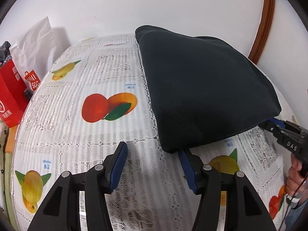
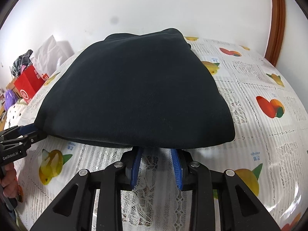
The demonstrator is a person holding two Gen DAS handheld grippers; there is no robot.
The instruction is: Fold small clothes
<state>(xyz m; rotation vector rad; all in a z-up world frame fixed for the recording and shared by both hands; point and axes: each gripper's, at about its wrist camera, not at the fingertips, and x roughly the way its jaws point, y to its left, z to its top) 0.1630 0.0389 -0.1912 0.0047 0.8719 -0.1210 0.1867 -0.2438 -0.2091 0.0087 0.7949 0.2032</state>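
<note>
"GenRobot.AI" is printed in white on the black body of the left gripper (image 2: 30,130), at the left edge of the right wrist view. In the left wrist view, the right gripper (image 1: 274,124) carries the raised letters "DAS" on its black body. The white paper bag (image 1: 33,57) past the table's left edge bears a red tag with white letters, partly readable as "UNI" over "SO". The blue print on the tablecloth (image 1: 107,73) is too small to read.

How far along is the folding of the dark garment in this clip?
Mostly done: the dark garment lies as a compact folded stack on the fruit-print tablecloth. In hand: the left gripper is open at its near left corner, the right gripper open with fingertips under the near edge. Left: possibly a final fold or tidy-up, then withdrawing.
</note>
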